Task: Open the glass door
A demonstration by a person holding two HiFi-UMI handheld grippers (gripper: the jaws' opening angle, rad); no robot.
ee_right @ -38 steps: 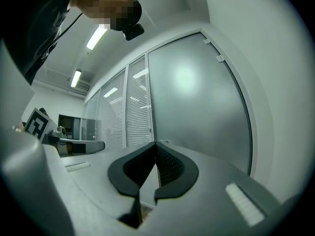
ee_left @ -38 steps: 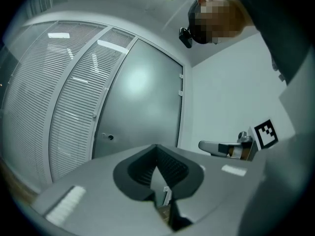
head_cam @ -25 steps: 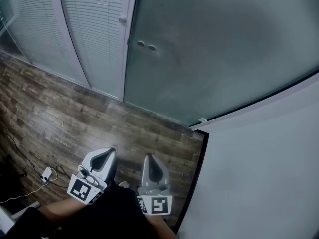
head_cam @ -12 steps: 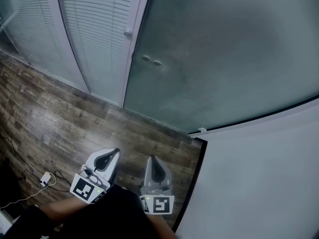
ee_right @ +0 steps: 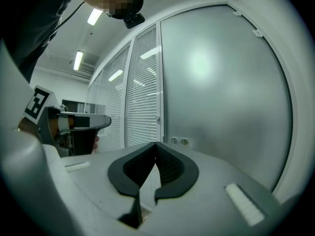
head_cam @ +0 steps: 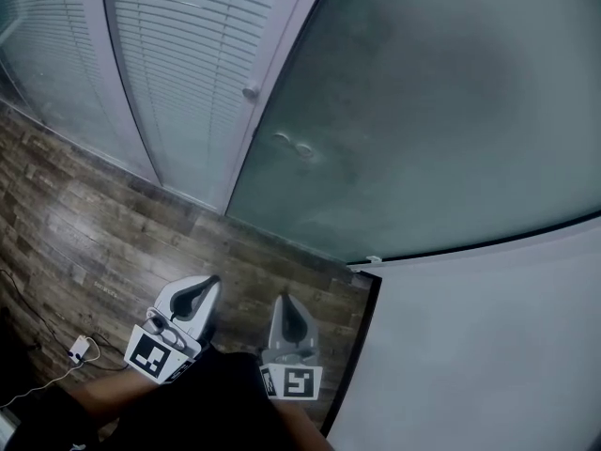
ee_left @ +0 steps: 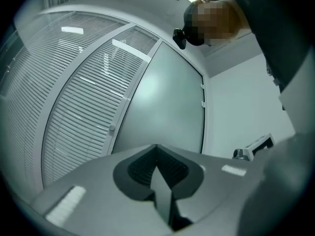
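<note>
The frosted glass door (head_cam: pixel 432 111) stands shut ahead, with two small round fittings (head_cam: pixel 293 144) near its left edge. A small knob (head_cam: pixel 251 90) sits on the white frame beside it. My left gripper (head_cam: pixel 210 282) and right gripper (head_cam: pixel 283 300) are held low over the wood floor, side by side, both pointing at the door and well short of it. In the left gripper view the left gripper (ee_left: pixel 156 146) has its jaws together with nothing between them. The right gripper (ee_right: pixel 156 144) is likewise shut and empty, and the round fittings (ee_right: pixel 178 141) show just above its tips.
Slatted glass panels (head_cam: pixel 178 54) in white frames run to the left of the door. A plain white wall (head_cam: pixel 488 346) juts out at the right, its corner near my right gripper. A white adapter with a cable (head_cam: pixel 79 349) lies on the floor at the left.
The door and its fittings have grown larger and slid down and right in the head view. Both grippers have moved forward toward the door, still shut.
</note>
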